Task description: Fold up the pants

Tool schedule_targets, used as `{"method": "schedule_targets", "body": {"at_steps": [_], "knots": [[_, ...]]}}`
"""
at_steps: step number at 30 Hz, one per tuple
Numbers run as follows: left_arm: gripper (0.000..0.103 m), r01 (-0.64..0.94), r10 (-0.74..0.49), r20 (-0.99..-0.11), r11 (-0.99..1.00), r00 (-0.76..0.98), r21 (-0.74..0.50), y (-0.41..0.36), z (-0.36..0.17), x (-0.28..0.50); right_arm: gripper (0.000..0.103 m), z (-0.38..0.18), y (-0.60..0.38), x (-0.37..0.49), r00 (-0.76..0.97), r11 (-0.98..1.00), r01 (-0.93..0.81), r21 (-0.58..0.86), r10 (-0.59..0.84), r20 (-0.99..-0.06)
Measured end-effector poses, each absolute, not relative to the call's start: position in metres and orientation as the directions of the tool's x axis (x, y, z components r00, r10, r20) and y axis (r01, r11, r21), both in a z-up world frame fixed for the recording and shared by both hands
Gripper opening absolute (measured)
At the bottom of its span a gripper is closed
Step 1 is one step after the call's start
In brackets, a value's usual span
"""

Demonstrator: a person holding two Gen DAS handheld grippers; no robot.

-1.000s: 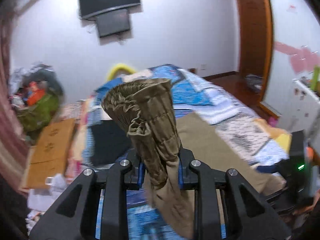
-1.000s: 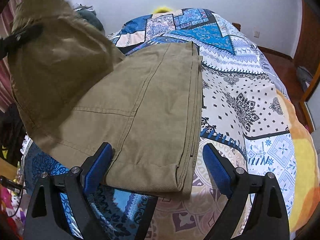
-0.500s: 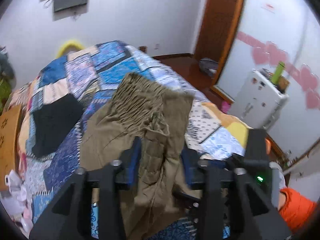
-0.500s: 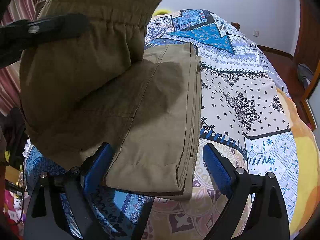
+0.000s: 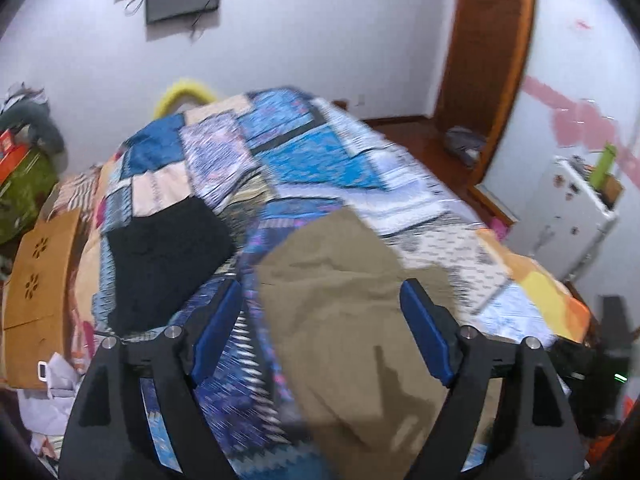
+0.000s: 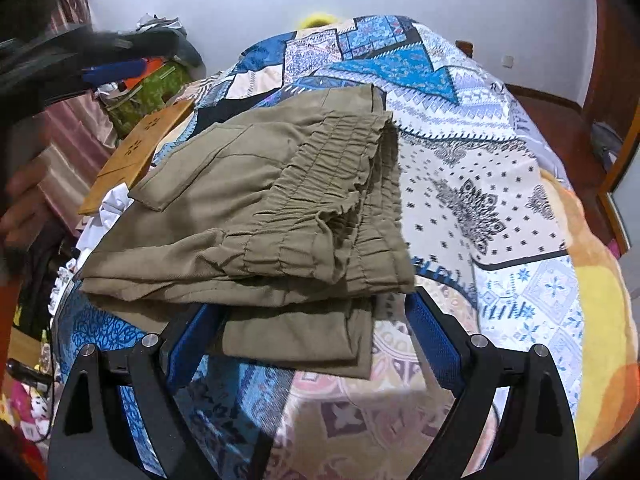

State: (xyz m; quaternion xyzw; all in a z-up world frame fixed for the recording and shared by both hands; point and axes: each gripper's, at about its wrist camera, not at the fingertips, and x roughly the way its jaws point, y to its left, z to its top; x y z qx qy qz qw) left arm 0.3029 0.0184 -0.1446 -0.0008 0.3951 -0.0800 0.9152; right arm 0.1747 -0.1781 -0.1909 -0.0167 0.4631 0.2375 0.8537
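The olive-brown pants (image 6: 280,216) lie folded on the patchwork bed (image 6: 500,208), the elastic waistband laid on top toward the right. My right gripper (image 6: 308,344) is open, its blue pads at the near edge of the folded pants, holding nothing. In the left wrist view the pants (image 5: 352,320) lie below and between the fingers of my left gripper (image 5: 320,332), which is open and empty above them. The left gripper also shows, blurred, at the upper left of the right wrist view (image 6: 80,60).
A black garment (image 5: 160,256) lies on the bed left of the pants. A wooden board (image 5: 40,280) and piled clutter stand along the bed's left side. A white cabinet (image 5: 568,216) and a wooden door frame (image 5: 488,60) are at the right.
My left gripper carried the waistband over onto the pant legs, opened and let it go, then drew back. The pants now lie folded in half. The right gripper stayed open in place.
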Motion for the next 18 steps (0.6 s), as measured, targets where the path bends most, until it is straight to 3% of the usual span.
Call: {"method": "schedule_targets", "body": {"at_steps": [12,14,16,18], "knots": [[0.081,0.088,-0.116,-0.922,0.992,0.369,-0.090,0.049,-0.252,0.424,0.091,-0.186,-0.202,0.177,0.496,0.920,-0.370,0.131,0.315,-0.809],[0.085,0.119,-0.106,-0.952,0.990,0.288,-0.074,0.043,-0.276,0.433,0.091,-0.188,-0.207,0.179,0.487,0.921,-0.359,0.152,0.324,-0.811],[0.103,0.128,-0.071,-0.942,0.991,0.327,-0.030,0.043,-0.280,0.432,0.091,-0.190,-0.210,0.181,0.478,0.924,-0.343,0.167,0.325,-0.816],[0.103,0.123,-0.037,-0.937,0.992,0.346,0.006,0.047,-0.284,0.426,0.091,-0.189,-0.210,0.181,0.481,0.927,-0.335,0.166,0.320,-0.816]]}}
